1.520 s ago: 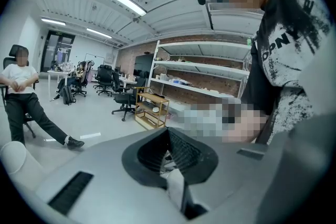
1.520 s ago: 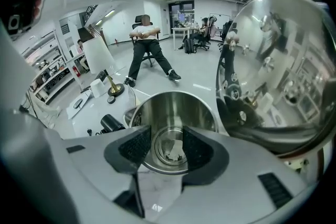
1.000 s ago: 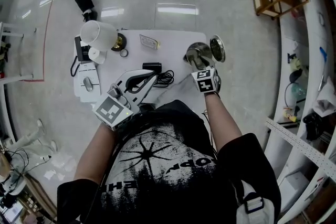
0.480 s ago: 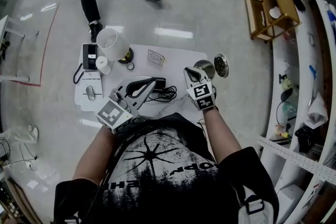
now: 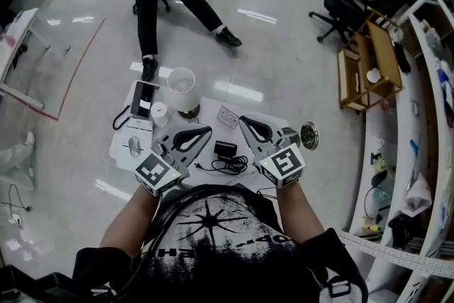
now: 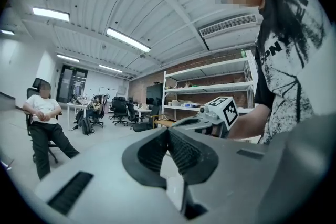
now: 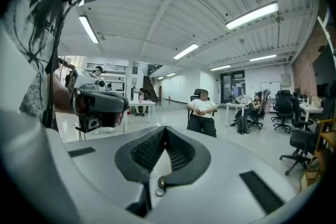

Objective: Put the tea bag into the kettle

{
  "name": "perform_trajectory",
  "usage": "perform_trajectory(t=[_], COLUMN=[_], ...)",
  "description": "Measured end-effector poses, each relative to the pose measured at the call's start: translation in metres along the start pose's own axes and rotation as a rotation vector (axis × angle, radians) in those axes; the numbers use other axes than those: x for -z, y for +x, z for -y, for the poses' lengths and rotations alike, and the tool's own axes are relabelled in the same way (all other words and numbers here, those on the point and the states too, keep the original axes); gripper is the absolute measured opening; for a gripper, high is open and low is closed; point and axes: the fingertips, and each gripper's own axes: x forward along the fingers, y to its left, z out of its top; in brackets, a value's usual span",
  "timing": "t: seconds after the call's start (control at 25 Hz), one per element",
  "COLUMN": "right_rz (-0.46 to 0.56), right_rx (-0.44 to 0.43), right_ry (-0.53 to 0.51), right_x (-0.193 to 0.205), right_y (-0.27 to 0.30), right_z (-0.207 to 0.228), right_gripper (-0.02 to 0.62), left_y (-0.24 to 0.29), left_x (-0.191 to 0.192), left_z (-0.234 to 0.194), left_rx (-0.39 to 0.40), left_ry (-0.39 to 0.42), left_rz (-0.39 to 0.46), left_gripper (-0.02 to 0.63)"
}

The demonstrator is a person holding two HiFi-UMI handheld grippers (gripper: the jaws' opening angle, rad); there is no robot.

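The kettle [image 5: 289, 133] was partly hidden behind the right gripper [image 5: 244, 120]. The small packet [image 5: 227, 116] was too tiny to read.

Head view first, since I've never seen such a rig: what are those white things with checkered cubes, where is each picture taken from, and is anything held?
A person holds one hand tool per hand: the left tongs and right tongs; the patterned cubes are part of them. The head view looks down from a camera on the person's head. The other two pictures come from cameras riding on each tool, looking along its jaws. Both tongs are shut and empty. On the white table stand a white jug and a metal kettle, beside a black adapter with cable, a mouse and a desk phone.
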Motion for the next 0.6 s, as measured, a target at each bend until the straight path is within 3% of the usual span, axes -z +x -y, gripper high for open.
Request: perform_trajectory(t=[0.28, 0.6], right_rz=[0.113, 0.145], right_rx=[-0.104, -0.171], right_ry=[-0.042, -0.059], right_x=[-0.057, -0.075], right_y=[0.016, 0.037], right_z=[-0.028, -0.060], right_gripper=[0.011, 0.011], left_y=[-0.037, -0.078], left_x=[-0.024, -0.038], left_z=[-0.022, -0.037], left_rx=[-0.085, -0.163], left_ry=[0.050, 0.054], left_rz=[0.056, 0.081], left_gripper=[0.006, 0.006])
